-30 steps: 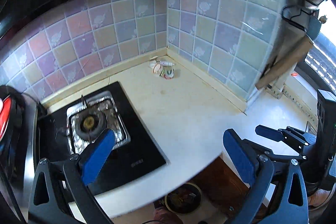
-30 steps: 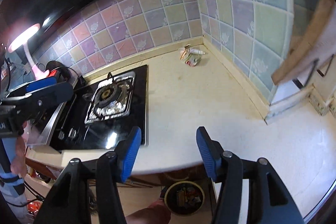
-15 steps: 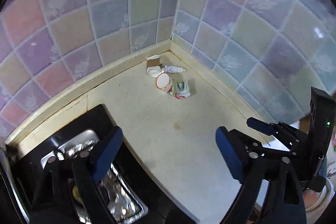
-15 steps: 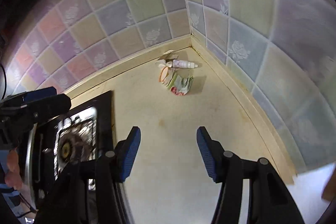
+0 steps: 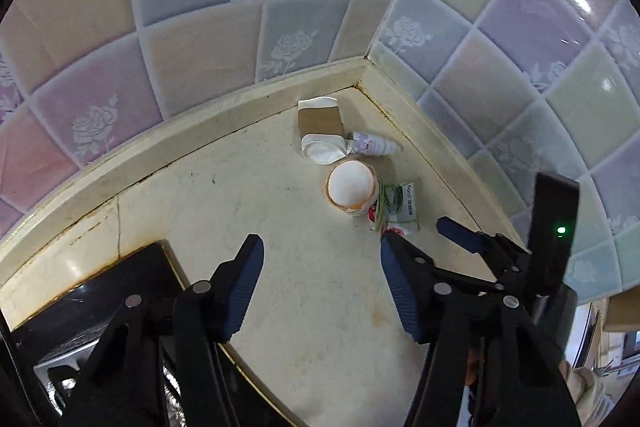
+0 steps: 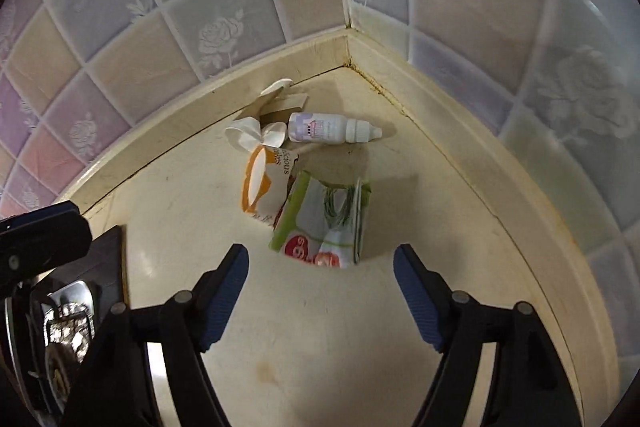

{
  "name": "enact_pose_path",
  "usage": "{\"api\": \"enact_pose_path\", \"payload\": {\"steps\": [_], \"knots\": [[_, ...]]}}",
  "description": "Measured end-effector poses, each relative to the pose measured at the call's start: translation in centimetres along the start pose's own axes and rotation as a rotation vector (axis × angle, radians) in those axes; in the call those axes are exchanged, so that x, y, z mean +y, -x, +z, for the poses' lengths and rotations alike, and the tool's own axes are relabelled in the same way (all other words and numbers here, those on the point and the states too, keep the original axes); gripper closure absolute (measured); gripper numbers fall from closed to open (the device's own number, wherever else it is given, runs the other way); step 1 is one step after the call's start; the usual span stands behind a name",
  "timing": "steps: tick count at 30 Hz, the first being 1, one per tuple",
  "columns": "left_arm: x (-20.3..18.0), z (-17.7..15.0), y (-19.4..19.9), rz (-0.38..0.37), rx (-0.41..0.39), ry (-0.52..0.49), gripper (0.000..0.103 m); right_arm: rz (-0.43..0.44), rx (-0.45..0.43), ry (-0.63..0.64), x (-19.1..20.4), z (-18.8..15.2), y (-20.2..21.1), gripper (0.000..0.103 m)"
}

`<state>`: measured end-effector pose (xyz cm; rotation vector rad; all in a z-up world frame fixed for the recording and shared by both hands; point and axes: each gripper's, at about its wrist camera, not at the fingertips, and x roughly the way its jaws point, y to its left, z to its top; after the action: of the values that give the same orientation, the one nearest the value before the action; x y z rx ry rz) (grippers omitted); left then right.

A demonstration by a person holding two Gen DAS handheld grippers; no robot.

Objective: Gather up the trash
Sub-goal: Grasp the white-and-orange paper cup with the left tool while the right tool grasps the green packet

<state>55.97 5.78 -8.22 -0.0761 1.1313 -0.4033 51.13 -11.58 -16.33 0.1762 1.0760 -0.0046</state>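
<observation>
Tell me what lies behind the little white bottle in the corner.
Behind the white bottle: a brown cardboard piece and crumpled white paper toward the backsplash. Whatever lies beneath them is covered.

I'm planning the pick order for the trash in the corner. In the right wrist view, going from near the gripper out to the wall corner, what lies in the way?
Green and white wrapper → orange and white paper cup on its side → small white bottle lying flat → brown cardboard piece against the counter's raised edge.

Black glass gas hob [image 5: 92, 311]: cut off at 8 o'clock. Green-and-white crumpled wrapper [image 5: 394, 205]: partly hidden behind orange-rimmed paper cup [image 5: 351, 186].
</observation>
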Motion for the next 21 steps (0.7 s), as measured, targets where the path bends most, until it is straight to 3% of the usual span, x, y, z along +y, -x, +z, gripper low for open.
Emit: {"api": "enact_pose_path", "payload": {"steps": [12,13,15,18,21], "knots": [[-0.2,1.2,-3.7,-0.036,0.025,0.006,0.043,-0.099,-0.002,0.08,1.5,1.2,-3.3,0.028],[-0.2,1.3,-3.8,-0.039,0.026,0.006,0.043,-0.095,-0.001,0.081,1.4,1.1,-3.3,0.031],[-0.5,1.7,-4.4,-0.043,0.026,0.002,0.043,-0.075,-0.019,0.085,1.1,1.1,-2.9,0.053],[-0.9,2.2,-5.6,-0.052,0.039,0.002,0.043,-0.011,-0.014,0.062,0.2,1.0,-2.4,0.062],[-1.5,2.6,-7.1,-0.061,0.062,0.005,0.042,-0.01,-0.023,0.063,-0.3,0.9,-1.8,0.07]]}}
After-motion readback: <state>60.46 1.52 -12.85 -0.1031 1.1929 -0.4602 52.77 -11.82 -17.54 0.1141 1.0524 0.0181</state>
